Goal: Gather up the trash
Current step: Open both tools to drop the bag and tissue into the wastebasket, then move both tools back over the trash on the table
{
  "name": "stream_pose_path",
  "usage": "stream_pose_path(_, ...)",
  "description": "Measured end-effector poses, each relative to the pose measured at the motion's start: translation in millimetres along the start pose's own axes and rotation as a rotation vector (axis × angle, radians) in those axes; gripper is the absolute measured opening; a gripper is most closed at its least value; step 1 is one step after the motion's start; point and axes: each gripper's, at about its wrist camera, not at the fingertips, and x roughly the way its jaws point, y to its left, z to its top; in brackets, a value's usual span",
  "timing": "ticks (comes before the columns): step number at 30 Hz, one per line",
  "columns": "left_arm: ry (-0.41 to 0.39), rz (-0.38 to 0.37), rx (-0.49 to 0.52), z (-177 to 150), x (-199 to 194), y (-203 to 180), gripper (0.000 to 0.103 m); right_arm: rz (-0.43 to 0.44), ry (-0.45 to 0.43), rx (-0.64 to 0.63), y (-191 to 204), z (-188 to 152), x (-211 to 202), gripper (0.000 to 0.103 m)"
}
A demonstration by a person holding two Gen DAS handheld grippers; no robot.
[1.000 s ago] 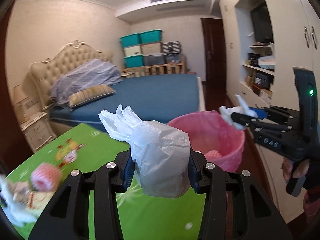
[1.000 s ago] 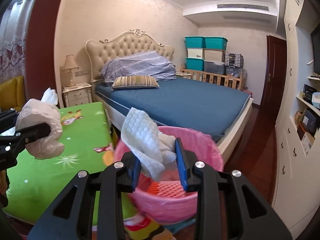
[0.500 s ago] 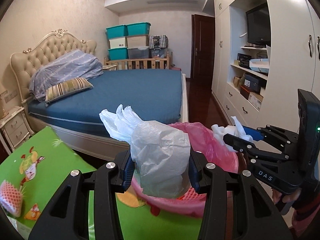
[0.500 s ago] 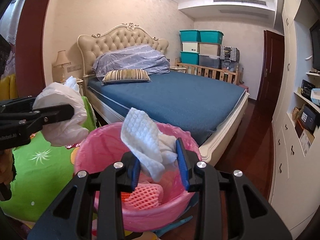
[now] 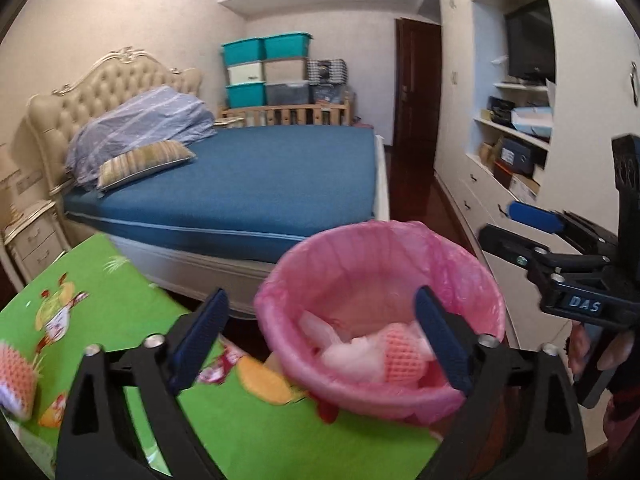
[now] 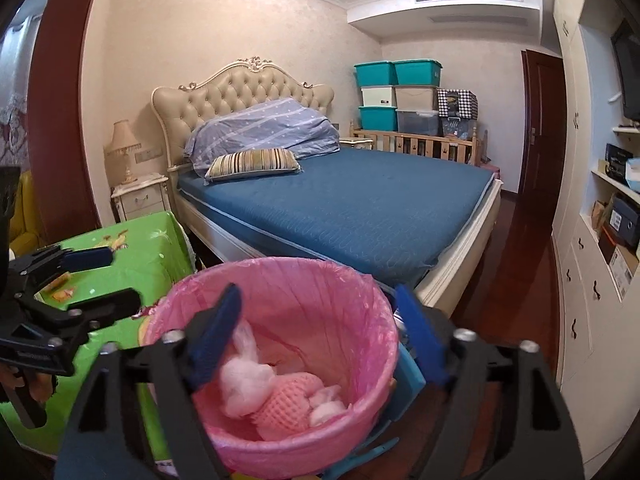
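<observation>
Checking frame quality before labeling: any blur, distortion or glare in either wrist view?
Left wrist view: motion blur smears the green mat and the foam net at the left edge; the pink bin is softer than the bed. Right wrist view: sharper, bin contents readable. Both views: fisheye bends walls and cabinets, dark corner vignetting, no strong glare.

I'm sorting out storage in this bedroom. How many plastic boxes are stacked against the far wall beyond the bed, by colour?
Teal boxes: 3
Pale boxes, white or cream: 2
Grey see-through box: 1
Total: 6
</observation>
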Motion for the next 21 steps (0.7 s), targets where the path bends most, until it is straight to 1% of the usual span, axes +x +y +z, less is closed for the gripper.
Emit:
stream_pose_path(2, -0.021, 0.016, -0.015, -4.4, -16.8, 9.8, 0.095, 0.024, -0.006, 0.018, 4.6, 3.5, -6.7, 0.092)
stream_pose_path(4, -0.041, 0.054, -0.012, -9.9, -37.1, 18.3, 0.095, 0.026, -0.024, 0.011, 11.8, 7.9, -15.8, 0.096)
stream_pose_path(6, -0.069, 0.103, 0.013, -17.3, -59.7, 25.3, 0.095, 0.03, -0.046, -0.004, 21.9, 12.9, -26.0, 0.098)
stream_pose_path(9, -0.086, 0.169, 0.059, -30.7, -89.4, 34.6, 0.095, 0.059, -0.074, -0.033, 44.2, 20.8, -38.2, 0.098)
stream_pose_path(12, -0.081, 0.215, 0.071, -44.9, -113.3, 46.5, 0.095, 0.081, -0.084, -0.071, 72.3, 24.4, -43.2, 0.098)
stream_pose_path(14, -0.066, 0.232, 0.064, -53.2, -125.5, 55.4, 0.095, 0.094, -0.082, -0.088, 89.4, 23.6, -43.4, 0.098)
stream_pose_path(21, -0.007, 0.301, 0.005, -90.1, -160.5, 94.2, 0.095, 0.168, -0.023, -0.132, 146.3, 9.0, -31.1, 0.098)
